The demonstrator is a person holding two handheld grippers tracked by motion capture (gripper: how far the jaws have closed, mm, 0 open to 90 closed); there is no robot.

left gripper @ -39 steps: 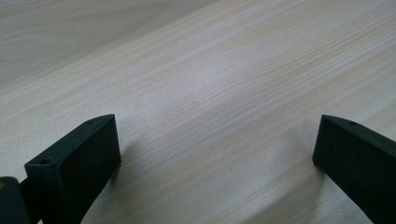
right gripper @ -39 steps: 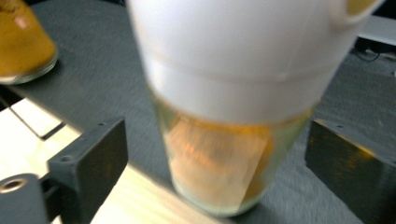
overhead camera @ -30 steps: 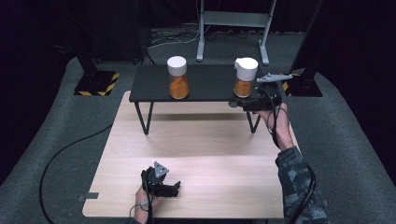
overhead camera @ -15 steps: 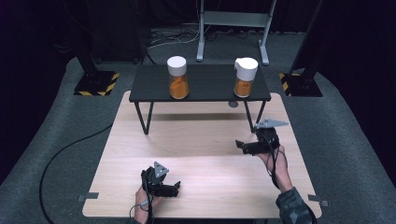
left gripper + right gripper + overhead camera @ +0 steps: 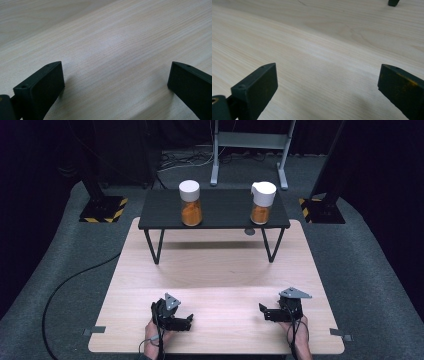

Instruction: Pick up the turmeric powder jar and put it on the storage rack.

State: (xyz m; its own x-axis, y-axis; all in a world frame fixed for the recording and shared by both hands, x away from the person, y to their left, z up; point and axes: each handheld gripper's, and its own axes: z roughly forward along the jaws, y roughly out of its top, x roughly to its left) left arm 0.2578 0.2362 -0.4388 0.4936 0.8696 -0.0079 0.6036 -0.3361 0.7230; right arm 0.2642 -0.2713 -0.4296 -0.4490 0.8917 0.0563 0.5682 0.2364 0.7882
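Two clear jars of orange powder with white lids stand on a low black stand (image 5: 220,215): the left jar (image 5: 191,204) and the right jar (image 5: 262,202), whose lid looks slightly askew. My left gripper (image 5: 189,321) rests low on the wooden table (image 5: 220,270) near its front edge, jaws pointing right and open. My right gripper (image 5: 263,312) sits at the front right, jaws pointing left and open. Both gripper views show bare wood between wide-apart jaws: the left gripper (image 5: 115,82) and the right gripper (image 5: 327,85). Neither holds anything.
A small grey round object (image 5: 249,231) lies under the stand's right end. One black stand foot (image 5: 393,2) shows far off in the right gripper view. Grey carpet, a black cable (image 5: 65,285) and a metal frame (image 5: 250,150) surround the table.
My right gripper has come away from the right jar on the stand and dropped to the table's front right. The left gripper has stayed put.
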